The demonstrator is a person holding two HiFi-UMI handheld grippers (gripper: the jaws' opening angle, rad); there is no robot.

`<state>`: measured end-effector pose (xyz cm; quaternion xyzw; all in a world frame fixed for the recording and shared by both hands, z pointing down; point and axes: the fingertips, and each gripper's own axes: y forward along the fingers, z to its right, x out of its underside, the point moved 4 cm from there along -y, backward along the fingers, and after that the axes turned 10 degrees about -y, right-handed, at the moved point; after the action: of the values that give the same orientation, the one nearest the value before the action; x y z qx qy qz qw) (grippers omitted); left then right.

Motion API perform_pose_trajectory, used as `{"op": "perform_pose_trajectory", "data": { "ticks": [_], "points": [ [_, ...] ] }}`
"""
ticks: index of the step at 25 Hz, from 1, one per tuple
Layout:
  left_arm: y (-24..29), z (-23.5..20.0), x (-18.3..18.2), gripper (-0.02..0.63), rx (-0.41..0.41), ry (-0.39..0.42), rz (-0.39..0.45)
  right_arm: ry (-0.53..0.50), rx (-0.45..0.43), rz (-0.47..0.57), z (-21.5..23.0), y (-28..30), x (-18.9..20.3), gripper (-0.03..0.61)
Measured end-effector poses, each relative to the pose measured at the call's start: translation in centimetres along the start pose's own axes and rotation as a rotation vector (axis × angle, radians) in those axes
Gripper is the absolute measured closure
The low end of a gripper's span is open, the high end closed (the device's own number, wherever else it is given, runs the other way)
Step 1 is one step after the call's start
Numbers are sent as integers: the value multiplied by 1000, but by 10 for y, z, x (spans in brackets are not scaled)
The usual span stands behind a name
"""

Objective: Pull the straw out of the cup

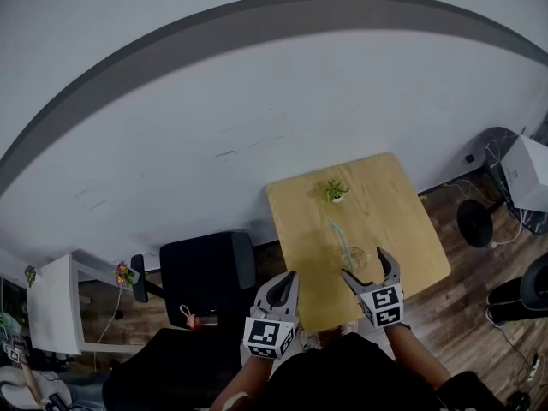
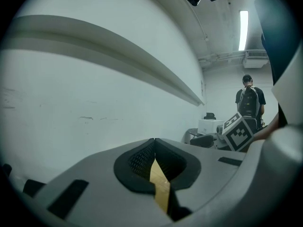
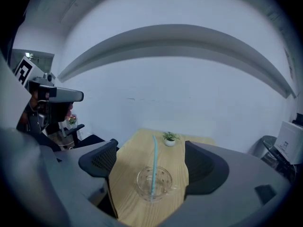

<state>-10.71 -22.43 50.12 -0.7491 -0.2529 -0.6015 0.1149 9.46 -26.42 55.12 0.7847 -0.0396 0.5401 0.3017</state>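
Just one cup [image 3: 160, 186], one straw [image 3: 154, 161], one plant [image 3: 169, 138].

Two matching hand-held grippers sit near six o'clock in the head view. The left gripper [image 1: 287, 281] and the right gripper [image 1: 366, 265] have smooth grey plastic shells that taper into two curved jaws. Each jaw is lined inside with a black pad [image 3: 102, 161] with a fine mesh texture. Dark rectangular slots [image 2: 66, 197] are sunk into the grey shell. Behind the jaws, each gripper carries a white cube printed with black square markers: the left cube [image 1: 267, 336] and the right cube [image 1: 385, 305]. The person wears a black top [image 1: 342, 375].
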Motion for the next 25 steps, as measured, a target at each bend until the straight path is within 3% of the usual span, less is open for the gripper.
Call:
{"op": "perform_pose_trajectory", "data": {
  "ticks": [8,13,25],
  "points": [
    [20,-12,6,595,-72,-29,-35,49,-91,-76,14,56,20,168],
    [17,-25,18,595,-131,-70,-72,6,-124,-147,17,86,36,182],
    [13,-47,35,595,-220,-102,-82,-21,-155,-222,14,123,51,337]
  ]
}}
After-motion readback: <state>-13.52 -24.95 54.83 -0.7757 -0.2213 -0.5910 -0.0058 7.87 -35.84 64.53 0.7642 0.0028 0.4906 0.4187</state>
